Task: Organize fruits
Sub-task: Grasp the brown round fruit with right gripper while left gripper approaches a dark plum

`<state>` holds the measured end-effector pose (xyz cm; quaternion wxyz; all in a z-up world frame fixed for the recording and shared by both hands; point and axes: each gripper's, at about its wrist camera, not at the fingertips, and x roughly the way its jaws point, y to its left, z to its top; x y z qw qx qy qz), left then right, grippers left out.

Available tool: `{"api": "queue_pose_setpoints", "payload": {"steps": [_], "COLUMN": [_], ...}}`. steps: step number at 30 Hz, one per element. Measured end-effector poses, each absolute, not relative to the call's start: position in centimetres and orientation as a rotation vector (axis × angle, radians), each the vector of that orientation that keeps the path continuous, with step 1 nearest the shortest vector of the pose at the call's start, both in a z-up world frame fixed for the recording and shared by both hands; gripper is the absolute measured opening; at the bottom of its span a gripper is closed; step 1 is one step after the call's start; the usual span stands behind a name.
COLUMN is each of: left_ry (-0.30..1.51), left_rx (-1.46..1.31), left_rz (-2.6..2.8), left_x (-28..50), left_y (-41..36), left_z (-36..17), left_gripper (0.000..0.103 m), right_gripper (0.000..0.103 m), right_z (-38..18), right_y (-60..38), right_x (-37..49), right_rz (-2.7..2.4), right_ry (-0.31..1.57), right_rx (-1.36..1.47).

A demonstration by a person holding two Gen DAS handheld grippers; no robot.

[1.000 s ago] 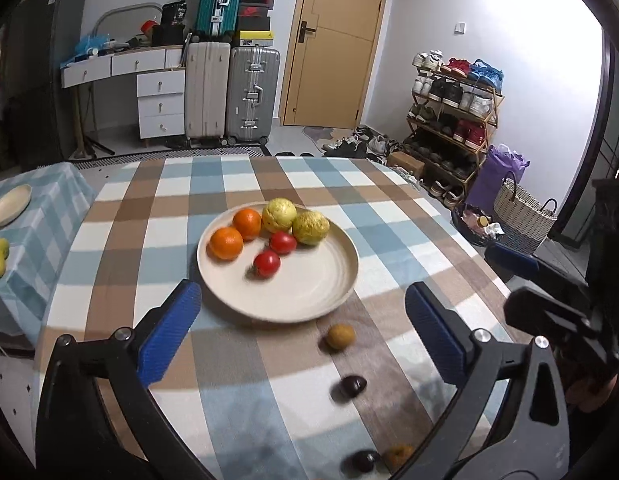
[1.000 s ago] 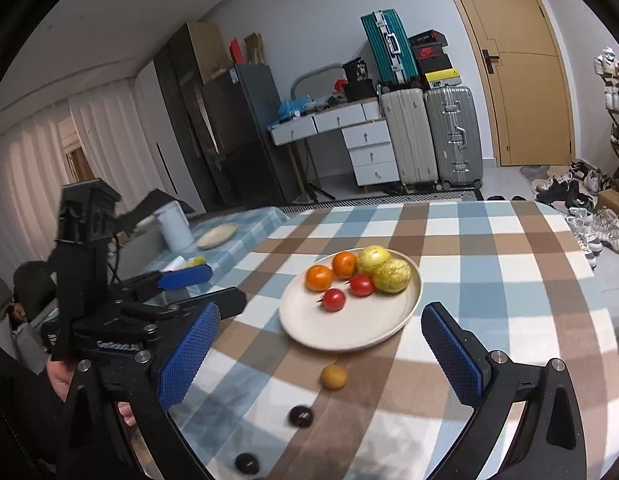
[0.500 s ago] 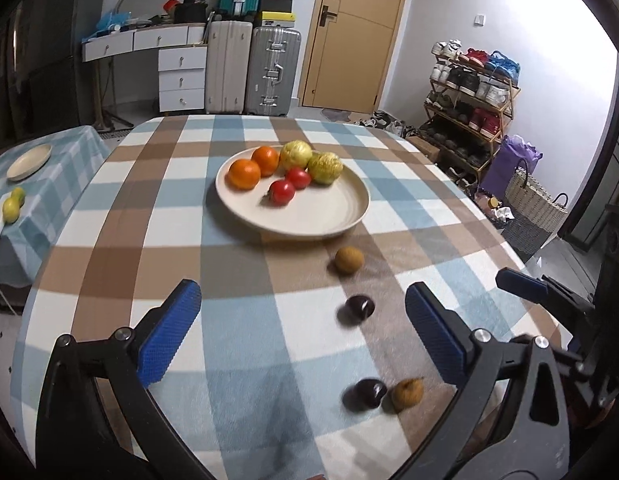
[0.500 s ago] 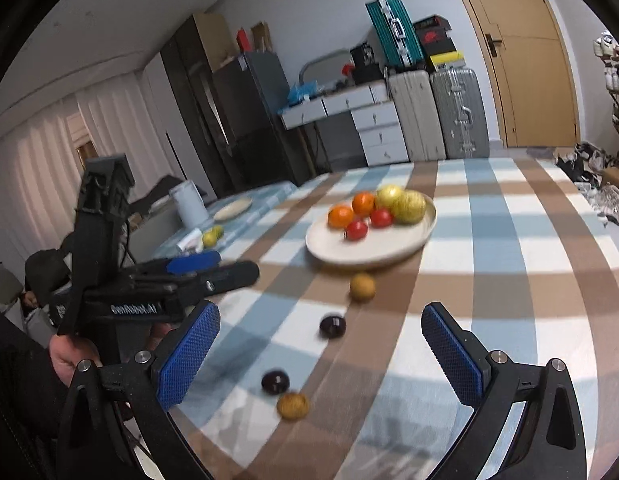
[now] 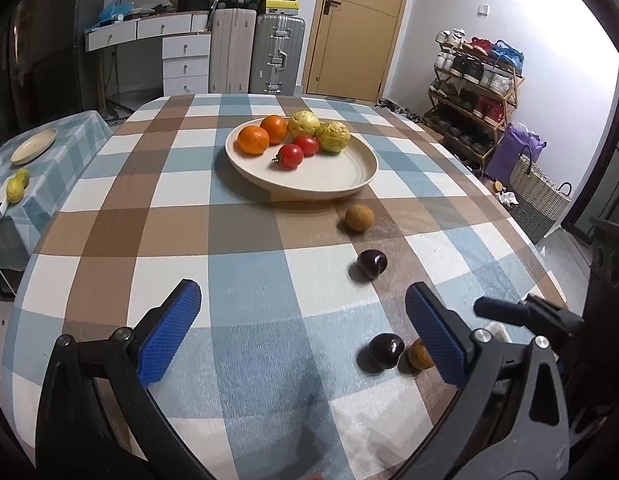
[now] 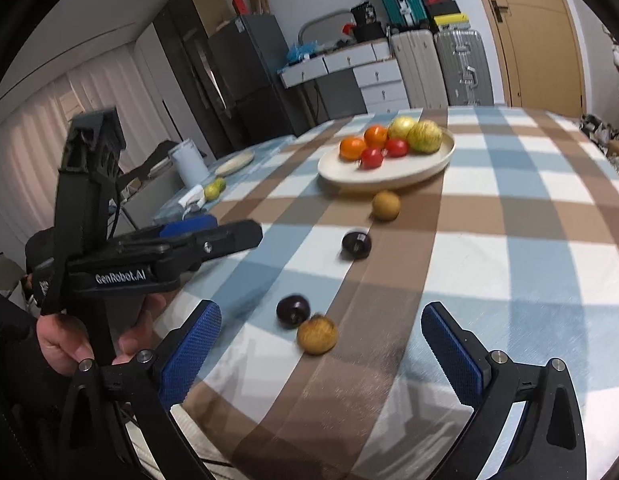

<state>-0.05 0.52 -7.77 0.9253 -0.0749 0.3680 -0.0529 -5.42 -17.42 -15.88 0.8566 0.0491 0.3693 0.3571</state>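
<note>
A: Your left gripper (image 5: 303,328) and right gripper (image 6: 321,344), how do the jaws stand?
B: Both spread wide, nothing held. A brown fruit (image 6: 317,335) touches a dark plum (image 6: 293,309) just ahead at 12 o'clock.
A: Farther out?
B: Second plum (image 6: 356,244), second brown fruit (image 6: 386,205), then the plate (image 6: 389,176) with oranges and tomatoes.

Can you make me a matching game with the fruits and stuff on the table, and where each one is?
Things:
1. oranges
2. tan fruit by itself
3. right hand-held gripper
4. small empty plate

Places or states:
A. open, holding nothing
B. on the side table
C. on the big plate
D. on the cloth just in front of the big plate

Pairs: 1-C, 2-D, 3-A, 4-B
</note>
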Motion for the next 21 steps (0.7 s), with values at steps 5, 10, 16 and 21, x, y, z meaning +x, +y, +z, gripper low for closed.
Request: {"api": "queue_pose_setpoints", "payload": {"steps": [5, 10, 16, 21], "left_ry": [0.781, 0.752, 0.757, 0.773], "left_rx": [-0.158, -0.178, -0.193, -0.199], "left_rz": [-0.114, -0.093, -0.089, -0.099], "left_x": [0.2, -0.1, -0.1, -0.2], "left_y": [0.7, 1.4, 2.2, 2.1], "left_z": [-8.6, -8.4, -8.3, -8.6], "left_gripper": [0.102, 0.102, 0.102, 0.102], "right_gripper": [0.097, 0.055, 0.029, 0.027], "right_z": [-17.0, -17.9, -18.0, -17.8], "right_y": [-16.6, -16.2, -16.1, -16.3], "right_x": [-5.5, -4.8, -4.6, -5.1], "right_rz": [0.768, 0.759, 0.773, 0.78], "right_ry": [0.814, 0.848, 0.859, 0.845], "right_rx": [0.097, 0.087, 0.085, 0.086]}}
